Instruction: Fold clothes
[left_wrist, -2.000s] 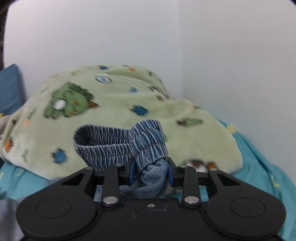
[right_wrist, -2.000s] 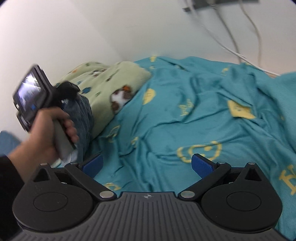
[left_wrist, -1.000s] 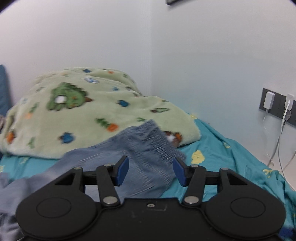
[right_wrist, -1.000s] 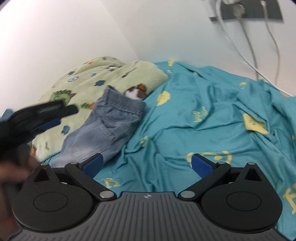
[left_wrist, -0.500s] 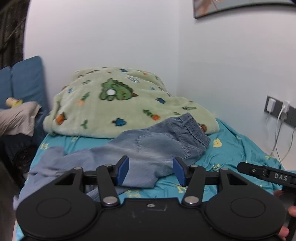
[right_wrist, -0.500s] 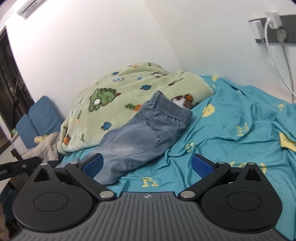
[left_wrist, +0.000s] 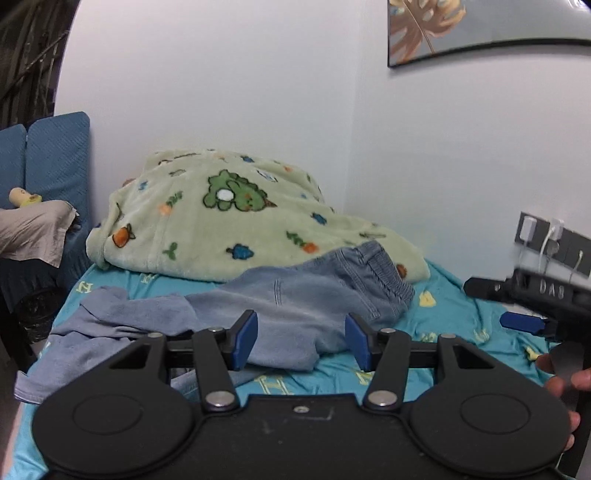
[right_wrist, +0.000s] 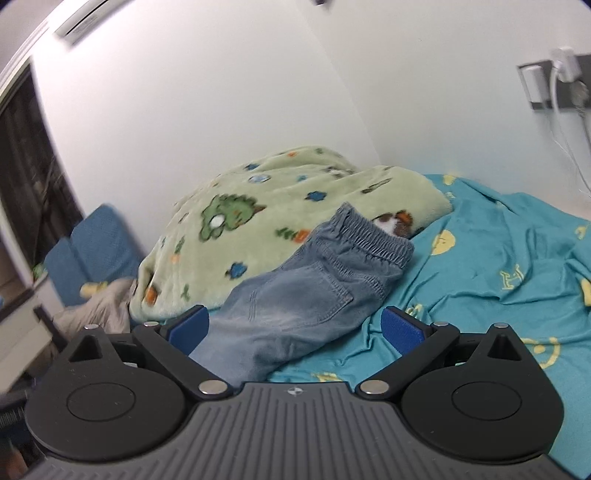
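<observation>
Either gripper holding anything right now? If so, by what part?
Nothing held. The left gripper and the right gripper both stand open and empty; the light blue denim trousers lie loose on the teal bedsheet.

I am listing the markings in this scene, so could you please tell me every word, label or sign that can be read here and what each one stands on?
"DAS": on the black body of the right gripper, slightly blurred.
"H" and "N", yellow letters: on the teal bedsheet; its other yellow marks are too creased or blurred to read.
Compass-like emblem, no words: on the right gripper's grey housing.
Dinosaur blanket and jeans: no text.
</observation>
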